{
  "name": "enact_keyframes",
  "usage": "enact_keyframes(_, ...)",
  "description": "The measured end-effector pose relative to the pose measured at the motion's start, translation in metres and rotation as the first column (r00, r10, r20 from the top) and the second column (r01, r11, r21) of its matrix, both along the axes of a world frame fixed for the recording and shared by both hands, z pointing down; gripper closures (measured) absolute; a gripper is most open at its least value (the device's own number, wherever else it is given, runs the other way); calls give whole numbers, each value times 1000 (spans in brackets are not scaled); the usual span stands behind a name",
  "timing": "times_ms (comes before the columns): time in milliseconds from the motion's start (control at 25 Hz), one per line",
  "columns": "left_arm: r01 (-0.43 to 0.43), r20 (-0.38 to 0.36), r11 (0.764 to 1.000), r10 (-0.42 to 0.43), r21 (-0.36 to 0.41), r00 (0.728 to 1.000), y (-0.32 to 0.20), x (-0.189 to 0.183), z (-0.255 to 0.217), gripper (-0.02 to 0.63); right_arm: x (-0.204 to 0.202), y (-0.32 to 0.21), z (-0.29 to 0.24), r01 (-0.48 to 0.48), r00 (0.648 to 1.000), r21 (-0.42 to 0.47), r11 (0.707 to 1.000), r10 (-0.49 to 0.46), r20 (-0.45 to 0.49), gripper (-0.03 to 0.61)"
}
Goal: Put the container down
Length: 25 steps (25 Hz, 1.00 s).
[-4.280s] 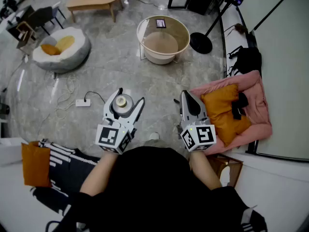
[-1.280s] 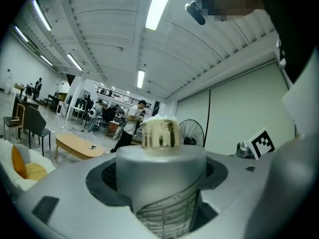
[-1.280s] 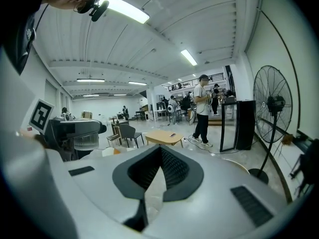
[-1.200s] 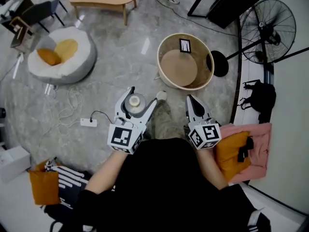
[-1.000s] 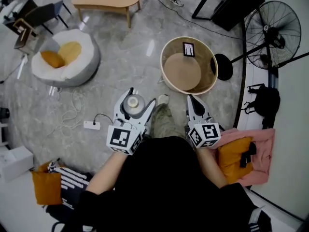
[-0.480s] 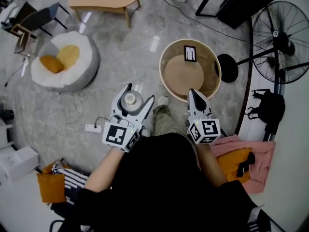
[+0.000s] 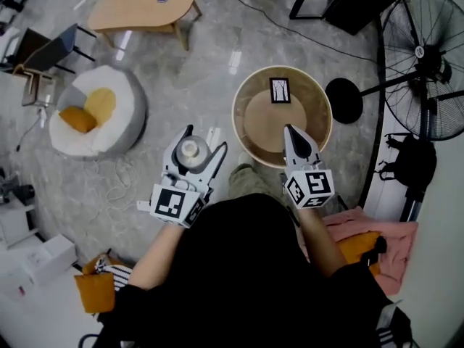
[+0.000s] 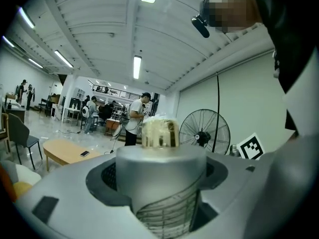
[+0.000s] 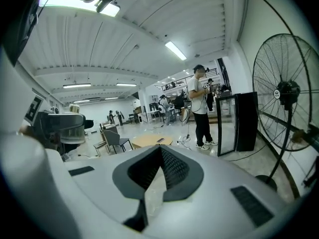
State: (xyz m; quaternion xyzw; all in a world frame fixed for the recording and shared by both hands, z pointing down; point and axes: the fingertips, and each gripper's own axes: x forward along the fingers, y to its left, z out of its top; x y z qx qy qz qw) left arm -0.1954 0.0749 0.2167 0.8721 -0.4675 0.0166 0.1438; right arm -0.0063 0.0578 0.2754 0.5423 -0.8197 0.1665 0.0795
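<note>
A small grey cylindrical container (image 7: pixel 190 151) with a pale cap sits between the jaws of my left gripper (image 7: pixel 201 142), which is shut on it and holds it upright above the floor. In the left gripper view the container (image 8: pixel 160 176) fills the middle, its yellowish cap (image 8: pixel 159 132) on top. My right gripper (image 7: pixel 290 132) is shut with nothing in it, and its tip lies over the near rim of a round beige tub (image 7: pixel 241 96). The right gripper view shows the right gripper (image 9: pixel 158 156) with its jaws pressed together and the held container (image 9: pixel 71 125) far left.
A card (image 7: pixel 280 90) stands inside the tub. A large floor fan (image 7: pixel 424 56) stands at the right, with a pink cushion (image 7: pixel 362 220) below it. A white bean bag (image 7: pixel 98 118), a wooden table (image 7: pixel 145 6) and a black chair (image 7: pixel 51 46) lie left. People stand in the far background.
The view has moved across the floor toward the round tub, which now lies just ahead, under the right gripper's tip. The left gripper still holds the container and the right stays shut.
</note>
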Motion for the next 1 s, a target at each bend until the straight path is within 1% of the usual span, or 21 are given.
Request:
enact_keyframes(200,-33,29,999,33,-14,999,-57,30,10,264,34,-55,8,-7,1000,-3,1000,7,-12,557)
enact_keyframes(360,-65,49,998,66,-25,997,-86,51,23,264,62,-85,17,-37,999,-2,999,37,14,557)
enact_keyframes(520,-84,90,995,89,-57,992,-111,68,44,264,82,-105,28,-69,998,1,998,69,-13,557)
enact_keyframes(640,-112,117,988,124,-102,985,-129,80,71,264,88,-112,33,-91,996,24,996,91,2,557)
enact_keyframes(760,-195,143,971,215,-141,966,-145,94,113,264,92,-115,46,-151,988,28,988,150,32,557)
enact_keyframes(880,-276,140,947,300,-166,944,-164,115,155,264,102,-121,72,-226,974,-8,974,226,0,557)
enact_keyframes(960,-340,145,922,368,-186,919,-176,133,186,264,109,-126,87,-275,961,-14,961,275,-27,557)
enact_keyframes(1000,-379,147,904,409,-196,900,-180,143,202,264,112,-127,94,-302,953,-16,953,301,-33,557)
